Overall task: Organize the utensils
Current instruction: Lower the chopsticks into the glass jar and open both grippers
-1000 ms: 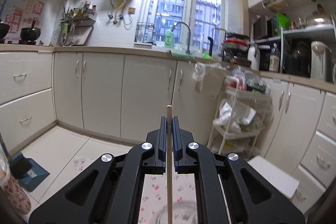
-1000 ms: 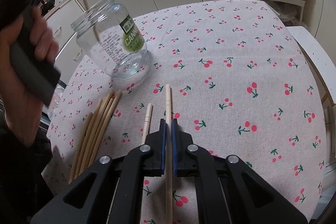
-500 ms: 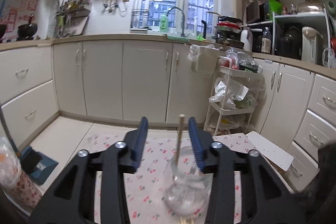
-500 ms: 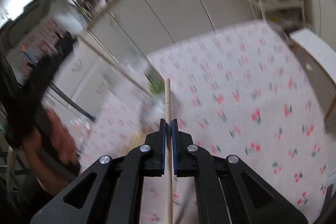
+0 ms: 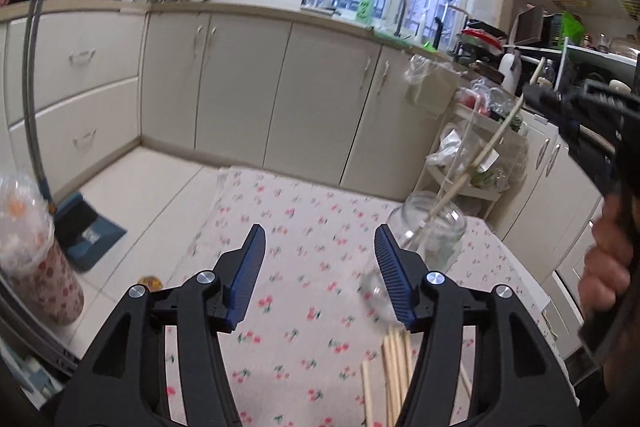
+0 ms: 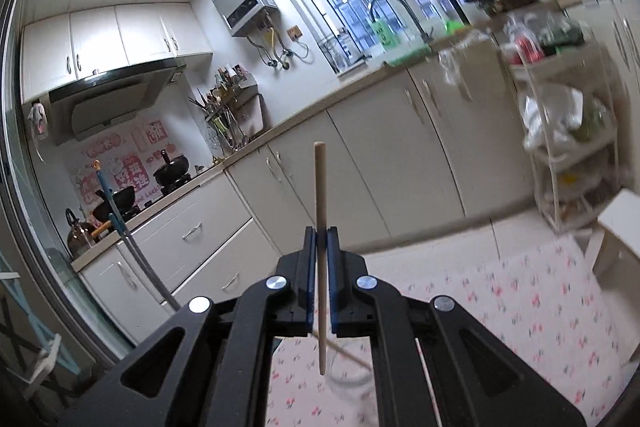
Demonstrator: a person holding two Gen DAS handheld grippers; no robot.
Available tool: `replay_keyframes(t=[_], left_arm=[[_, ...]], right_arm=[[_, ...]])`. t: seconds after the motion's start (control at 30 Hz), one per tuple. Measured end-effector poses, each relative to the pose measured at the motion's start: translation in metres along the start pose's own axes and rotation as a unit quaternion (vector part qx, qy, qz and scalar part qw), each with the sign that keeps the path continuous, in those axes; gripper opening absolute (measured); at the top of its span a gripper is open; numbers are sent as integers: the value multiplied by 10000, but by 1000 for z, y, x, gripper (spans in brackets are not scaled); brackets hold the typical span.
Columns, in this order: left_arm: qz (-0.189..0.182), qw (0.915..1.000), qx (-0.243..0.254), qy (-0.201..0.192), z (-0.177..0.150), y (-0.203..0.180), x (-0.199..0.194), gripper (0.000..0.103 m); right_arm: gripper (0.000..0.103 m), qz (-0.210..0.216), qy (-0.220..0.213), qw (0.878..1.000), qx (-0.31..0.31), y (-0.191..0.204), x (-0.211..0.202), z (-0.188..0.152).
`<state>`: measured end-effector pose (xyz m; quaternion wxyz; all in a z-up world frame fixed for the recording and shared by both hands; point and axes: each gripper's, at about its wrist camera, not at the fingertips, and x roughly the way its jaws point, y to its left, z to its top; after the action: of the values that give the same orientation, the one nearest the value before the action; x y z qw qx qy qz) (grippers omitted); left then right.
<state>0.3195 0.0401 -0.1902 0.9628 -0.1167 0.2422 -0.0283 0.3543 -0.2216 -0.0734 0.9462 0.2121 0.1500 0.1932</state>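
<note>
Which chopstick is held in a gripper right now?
The chopstick clamped upright in the right gripper; one leans in the jar, the rest lie on the tablecloth.

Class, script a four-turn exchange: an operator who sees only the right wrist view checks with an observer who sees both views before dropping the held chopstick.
Operator: Is my chopstick lined up with the glass jar?
Observer: Yes. In the left wrist view it slants down from the right gripper into the jar's mouth.
Operator: Is the left gripper in my way?
Observer: No. It is open and empty, with the jar off past its right finger.
</note>
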Motion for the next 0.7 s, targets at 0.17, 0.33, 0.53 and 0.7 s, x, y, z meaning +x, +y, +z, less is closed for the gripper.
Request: replay_keyframes(t=[0.17, 0.33, 0.53, 0.7], left_arm=[[44, 9998, -133, 129, -7, 10, 3, 57], [-4, 9997, -179, 164, -7, 9, 4, 58], [-118, 9985, 34, 541, -16, -5, 13, 59], [-81, 9927, 265, 1172, -35, -12, 28, 59]], right_arm=[[6, -282, -34, 9975, -647, 11, 10, -15], [6, -352, 330, 9961, -738, 3, 25, -38], [7, -343, 807, 9934, -737, -4, 31, -61], [45, -456, 526, 9967, -420, -16, -10, -53]])
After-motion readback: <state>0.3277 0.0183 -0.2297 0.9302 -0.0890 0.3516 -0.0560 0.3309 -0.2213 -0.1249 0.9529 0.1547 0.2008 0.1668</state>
